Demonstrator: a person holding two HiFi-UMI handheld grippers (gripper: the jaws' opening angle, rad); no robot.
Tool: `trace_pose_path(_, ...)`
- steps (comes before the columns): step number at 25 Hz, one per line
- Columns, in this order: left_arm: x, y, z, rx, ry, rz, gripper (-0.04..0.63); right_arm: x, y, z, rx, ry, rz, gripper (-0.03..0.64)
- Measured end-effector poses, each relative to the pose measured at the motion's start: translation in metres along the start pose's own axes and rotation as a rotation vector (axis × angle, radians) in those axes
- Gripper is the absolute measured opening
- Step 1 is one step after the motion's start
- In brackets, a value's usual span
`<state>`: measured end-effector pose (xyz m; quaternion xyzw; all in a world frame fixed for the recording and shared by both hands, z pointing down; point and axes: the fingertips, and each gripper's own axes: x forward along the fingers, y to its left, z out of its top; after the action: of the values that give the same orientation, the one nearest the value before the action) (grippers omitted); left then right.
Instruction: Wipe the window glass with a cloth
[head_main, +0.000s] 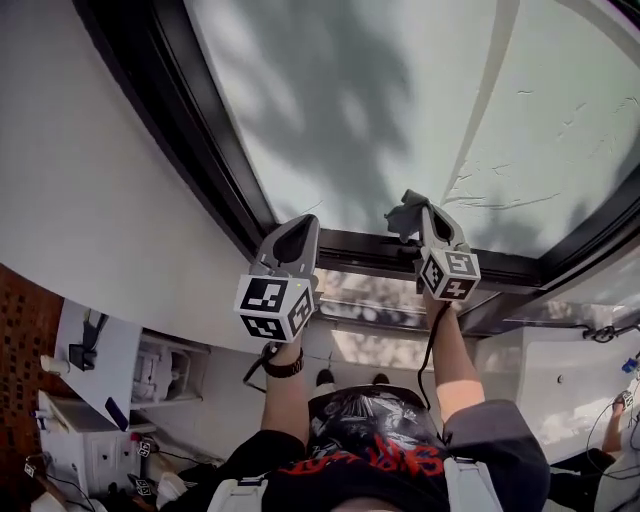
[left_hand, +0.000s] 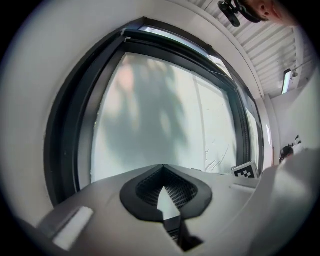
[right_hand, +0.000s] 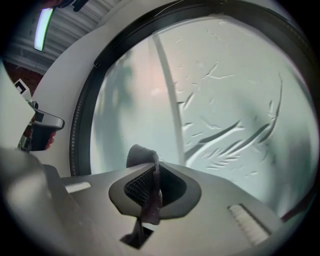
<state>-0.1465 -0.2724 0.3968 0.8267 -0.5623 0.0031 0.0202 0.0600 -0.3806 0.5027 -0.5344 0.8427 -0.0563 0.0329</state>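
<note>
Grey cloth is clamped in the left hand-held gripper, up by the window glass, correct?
Not quite: the grey cloth is clamped in the right hand-held gripper, not the left, up by the window glass. The right gripper view shows it between the jaws. The left hand-held gripper is shut on nothing.

Left gripper (head_main: 297, 232) held up, closed, empty; right gripper (head_main: 425, 212) alongside, pinching cloth (right_hand: 141, 155)
</note>
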Motion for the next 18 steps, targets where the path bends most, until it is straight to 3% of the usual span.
trace_pose_path(18,0.141,-0.19,-0.023,-0.039,0.041,-0.31,0.0,-0.153,-0.255,0.039,-0.025,-0.035,-0.397,0.017)
